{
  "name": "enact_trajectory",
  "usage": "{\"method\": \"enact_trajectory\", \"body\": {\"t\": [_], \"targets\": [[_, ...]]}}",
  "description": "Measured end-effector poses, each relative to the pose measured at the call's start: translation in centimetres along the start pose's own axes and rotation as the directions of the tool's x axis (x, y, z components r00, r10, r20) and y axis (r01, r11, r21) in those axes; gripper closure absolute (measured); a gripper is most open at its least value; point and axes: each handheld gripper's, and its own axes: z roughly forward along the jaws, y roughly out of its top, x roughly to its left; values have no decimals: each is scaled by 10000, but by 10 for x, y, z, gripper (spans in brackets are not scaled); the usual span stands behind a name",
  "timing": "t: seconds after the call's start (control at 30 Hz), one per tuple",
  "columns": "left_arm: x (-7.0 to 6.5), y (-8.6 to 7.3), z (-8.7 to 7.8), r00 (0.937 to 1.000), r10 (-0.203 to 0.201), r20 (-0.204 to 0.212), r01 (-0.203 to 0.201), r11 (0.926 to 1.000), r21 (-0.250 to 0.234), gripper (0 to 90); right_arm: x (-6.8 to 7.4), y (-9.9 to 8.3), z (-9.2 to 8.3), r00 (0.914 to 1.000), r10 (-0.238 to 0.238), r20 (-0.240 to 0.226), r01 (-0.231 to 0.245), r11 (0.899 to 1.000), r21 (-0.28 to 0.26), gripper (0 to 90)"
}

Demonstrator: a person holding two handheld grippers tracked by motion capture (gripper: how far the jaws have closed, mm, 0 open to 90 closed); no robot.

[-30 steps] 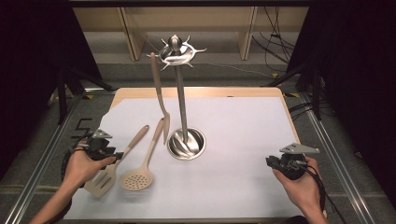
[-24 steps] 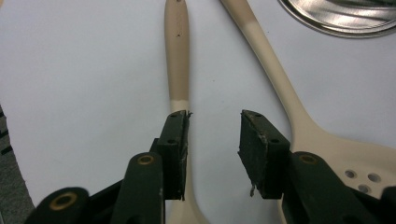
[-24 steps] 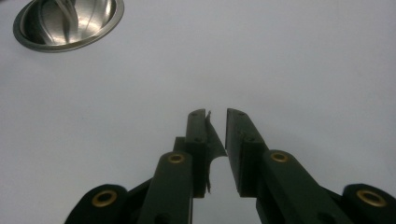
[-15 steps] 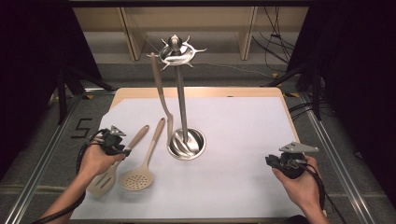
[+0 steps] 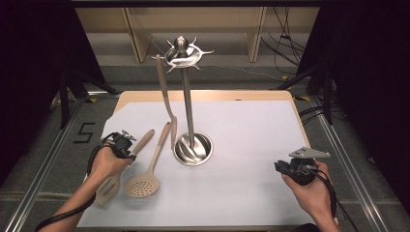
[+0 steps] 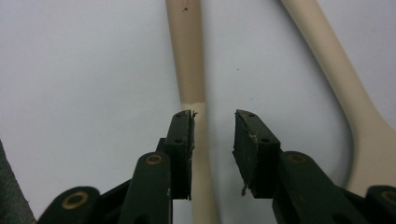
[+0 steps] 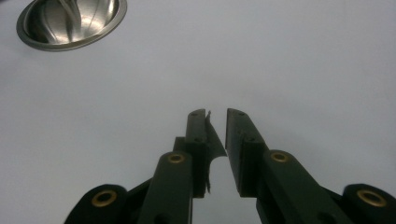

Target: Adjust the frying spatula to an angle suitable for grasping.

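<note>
A beige slotted turner point(image 5: 112, 180) is lying on the white counter point(image 5: 251, 145), its handle point(image 6: 189, 60) running straight ahead between the left tongs point(image 6: 213, 121), which have just been closing but are not yet pinching it. The right tongs point(image 7: 217, 114), nearly together and empty, are waiting well apart.

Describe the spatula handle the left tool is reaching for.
The spatula is beige, plastic-looking, lying flat on the white sheet left of the skimmer. Its slotted blade points toward the person; its handle runs between the left tool's jaws, which have just been closing. One jaw looks at or near it, the other is clear.
</note>
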Motion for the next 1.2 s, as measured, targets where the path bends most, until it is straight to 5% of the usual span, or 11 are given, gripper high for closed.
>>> {"method": "enact_trajectory", "body": {"t": [0.07, 0.13, 0.33, 0.4, 0.5, 0.6, 0.63, 0.87, 0.93, 1.0, 1.2], "targets": [[2, 1, 3, 10000, -35, 7, 35, 9999, 120, 680, -2, 1, 0, 9999, -145, 46, 145, 9999, -73, 793], [3, 2, 5, 9999, -92, -49, 93, 9997, 208, 683, 2, 1, -2, 9989, 476, -5, -476, 9988, 152, 793], [7, 3, 14, 9991, -355, -222, 363, 9986, 382, 664, 2, 1, -2, 9991, 420, -23, -420, 9990, 176, 793], [9, 3, 18, 9983, -580, -76, 582, 9978, 322, 664, -2, 1, 0, 9999, -106, -34, 105, 9999, -121, 793], [13, 2, 21, 9970, -736, 231, 726, 9965, 426, 664, 0, 1, 0, 9997, 215, -112, -216, 9998, -32, 792], [15, 3, 21, 9948, -955, 357, 935, 9941, 550, 663, -5, 0, 2, 9988, -476, -136, 474, 9987, -200, 792], [16, 3, 22, 9944, -969, 420, 946, 9941, 532, 669, -2, 1, 0, 10000, -58, -12, 58, 10000, -17, 792], [19, 4, 23, 9886, -1227, 872, 1167, 9907, 705, 744, -1, 0, 1, 10000, 66, -14, -66, 10000, -74, 791], [19, 4, 22, 9879, -1327, 809, 1270, 9893, 711, 748, 1, 1, -1, 9992, 409, -8, -409, 9991, 147, 792], [21, 4, 22, 9924, -932, 808, 867, 9929, 809, 755, 2, 1, -1, 9990, 455, -30, -455, 9989, 151, 792], [20, 6, 22, 9890, -1262, 765, 1194, 9889, 883, 757, 2, 0, -1, 9987, 503, -41, -503, 9987, 46, 789]]}}
